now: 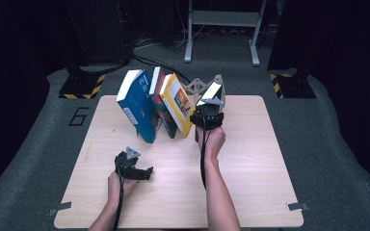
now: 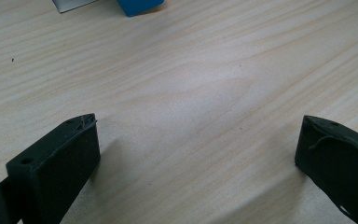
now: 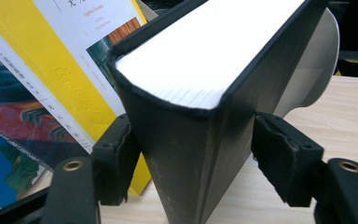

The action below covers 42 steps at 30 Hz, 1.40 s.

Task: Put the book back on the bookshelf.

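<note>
Right gripper [image 3: 191, 163] clamps the black book [image 3: 200, 93] beside 3 leaning books [image 1: 154, 103]; a nudge could topple them. Left gripper [image 2: 196, 154] rests spread wide, holding nothing.

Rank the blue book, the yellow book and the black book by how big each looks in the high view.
1. blue book: largest, its broad cover faces the camera.
2. yellow book: clearly smaller.
3. black book: smallest, though the right tongs are shut on it and hide its lower part, and it shows mostly its page edge, so its true size is unsure.
</note>
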### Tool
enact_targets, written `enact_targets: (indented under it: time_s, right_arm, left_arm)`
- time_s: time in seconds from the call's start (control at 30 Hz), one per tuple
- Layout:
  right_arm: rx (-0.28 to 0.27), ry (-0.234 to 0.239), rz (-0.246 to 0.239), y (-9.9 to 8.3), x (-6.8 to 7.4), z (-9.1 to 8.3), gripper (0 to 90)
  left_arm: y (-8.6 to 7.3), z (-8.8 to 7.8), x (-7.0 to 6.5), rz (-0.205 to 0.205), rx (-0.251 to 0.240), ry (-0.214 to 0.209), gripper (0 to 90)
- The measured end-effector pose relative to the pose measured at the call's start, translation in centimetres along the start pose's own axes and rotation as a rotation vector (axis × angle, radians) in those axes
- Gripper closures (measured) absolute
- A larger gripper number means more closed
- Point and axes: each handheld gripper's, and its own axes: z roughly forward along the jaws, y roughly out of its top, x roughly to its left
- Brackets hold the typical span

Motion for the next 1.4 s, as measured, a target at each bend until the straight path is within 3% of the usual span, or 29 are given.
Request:
enact_targets:
  time_s: [0.13,0.3,0.37,0.8,1.03,1.27,1.4]
  right_arm:
    - [0.001,0.003,-0.002,-0.1,-0.1,-0.2,36.7]
    - [-0.004,0.014,-0.019,-0.3,-0.6,-0.7,47.5]
    - [-0.016,0.013,-0.044,-0.4,-0.9,-0.7,49.1]
    - [-0.032,0.065,0.011,-0.9,-3.3,-0.9,46.9]
    - [-0.005,0.062,0.025,-0.8,-3.8,0.5,31.6]
    - [-0.002,0.039,0.004,-0.7,-3.5,1.3,41.8]
    - [0.013,0.034,-0.002,-0.4,-3.6,1.3,41.6]
  left_arm:
    - [0.0,0.0,0.0,0.000,0.000,0.000,0.0]
    - [0.0,0.0,0.0,-0.001,0.003,-0.002,0.0]
    - [0.0,0.0,0.0,-0.001,0.003,-0.002,0.0]
    - [0.0,0.0,0.0,0.001,0.000,0.000,0.0]
    - [0.0,0.0,0.0,0.001,0.000,0.000,0.0]
    - [0.0,0.0,0.0,0.001,0.000,-0.001,0.0]
    - [0.0,0.0,0.0,-0.004,-0.005,0.000,0.0]
